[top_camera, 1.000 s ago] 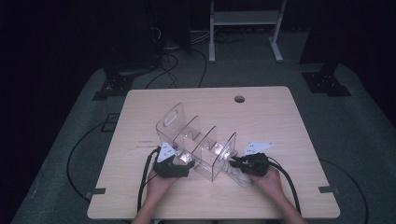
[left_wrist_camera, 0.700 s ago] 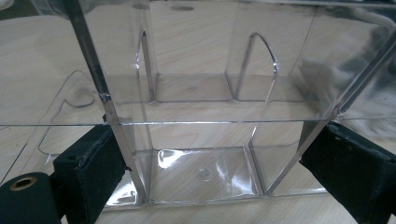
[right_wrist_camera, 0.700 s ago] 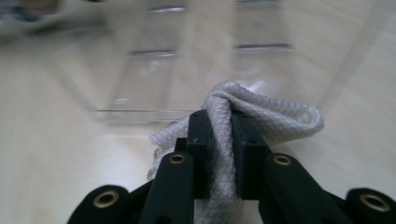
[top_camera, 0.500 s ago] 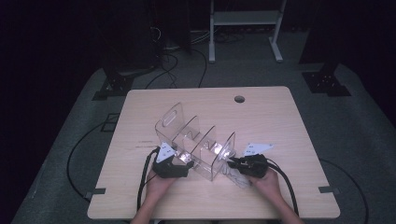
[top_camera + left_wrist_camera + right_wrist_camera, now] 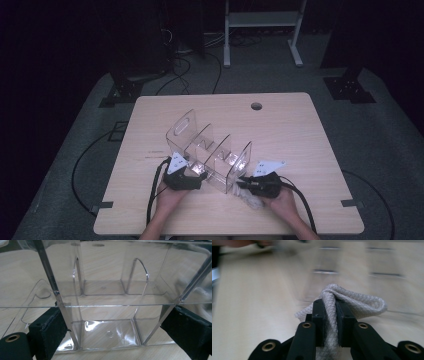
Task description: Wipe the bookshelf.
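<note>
Jaws of the right gripper pinch a folded white knitted cloth beside the clear acrylic divided organizer on the wooden bench; the left gripper stands wide around the organizer's corner compartment.

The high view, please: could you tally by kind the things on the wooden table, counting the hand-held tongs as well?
Clear acrylic divided organiser: 1
White knitted cloth, pinched in the right tongs: 1
Tongs, right plus left tongs: 2
Total: 4
</note>
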Tool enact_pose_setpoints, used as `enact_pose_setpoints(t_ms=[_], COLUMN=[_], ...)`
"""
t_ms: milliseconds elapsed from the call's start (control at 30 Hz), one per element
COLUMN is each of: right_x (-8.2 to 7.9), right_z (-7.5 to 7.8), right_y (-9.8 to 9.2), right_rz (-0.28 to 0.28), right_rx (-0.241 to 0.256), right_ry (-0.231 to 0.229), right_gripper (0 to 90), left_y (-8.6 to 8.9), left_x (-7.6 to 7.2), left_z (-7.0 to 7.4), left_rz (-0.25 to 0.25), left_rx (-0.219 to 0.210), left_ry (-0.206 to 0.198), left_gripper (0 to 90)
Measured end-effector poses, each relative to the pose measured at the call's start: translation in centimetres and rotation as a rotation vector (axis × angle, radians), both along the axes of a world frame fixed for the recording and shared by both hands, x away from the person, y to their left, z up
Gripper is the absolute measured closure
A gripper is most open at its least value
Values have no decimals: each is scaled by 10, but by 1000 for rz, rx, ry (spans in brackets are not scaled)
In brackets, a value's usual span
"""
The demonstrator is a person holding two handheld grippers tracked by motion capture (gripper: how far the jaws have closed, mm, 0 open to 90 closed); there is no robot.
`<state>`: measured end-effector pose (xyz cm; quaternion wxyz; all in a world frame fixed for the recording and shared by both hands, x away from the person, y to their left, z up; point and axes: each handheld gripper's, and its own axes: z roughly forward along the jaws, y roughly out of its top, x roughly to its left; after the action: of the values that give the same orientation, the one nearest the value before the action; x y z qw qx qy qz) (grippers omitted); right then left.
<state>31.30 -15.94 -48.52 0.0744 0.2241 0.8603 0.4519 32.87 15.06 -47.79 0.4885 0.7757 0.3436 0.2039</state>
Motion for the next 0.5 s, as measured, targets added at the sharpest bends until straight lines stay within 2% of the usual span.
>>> enact_pose_setpoints(t_ms=[33, 67, 133, 267, 333, 400, 467, 500], right_x=[-5, -9, -9, 4, -2, -10, -12, -9], right_z=[0, 1, 3, 1, 1, 1, 3, 4], right_y=[5, 10, 12, 0, 5, 14, 17, 15], right_rz=[46, 70, 74, -17, 3, 75, 86, 74], right_rx=[-6, -21, -48, 5, -8, -28, -59, -50], right_ry=[1, -12, -39, 2, -12, -15, -53, -51], right_gripper=[785, 786, 787, 787, 786, 786, 787, 787], left_y=[0, 0, 1, 1, 1, 2, 2, 2], left_x=[0, 0, 0, 0, 0, 1, 0, 0], left_z=[0, 0, 0, 0, 0, 0, -1, -1], left_rz=[0, 0, 2, 10, 10, 7, 8, 10], left_rx=[-2, -2, -1, -3, -6, -6, -8, -6], left_ry=[-1, -1, 1, -6, -4, -3, -2, -2], left_gripper=[79, 79, 79, 79, 79, 80, 80, 80])
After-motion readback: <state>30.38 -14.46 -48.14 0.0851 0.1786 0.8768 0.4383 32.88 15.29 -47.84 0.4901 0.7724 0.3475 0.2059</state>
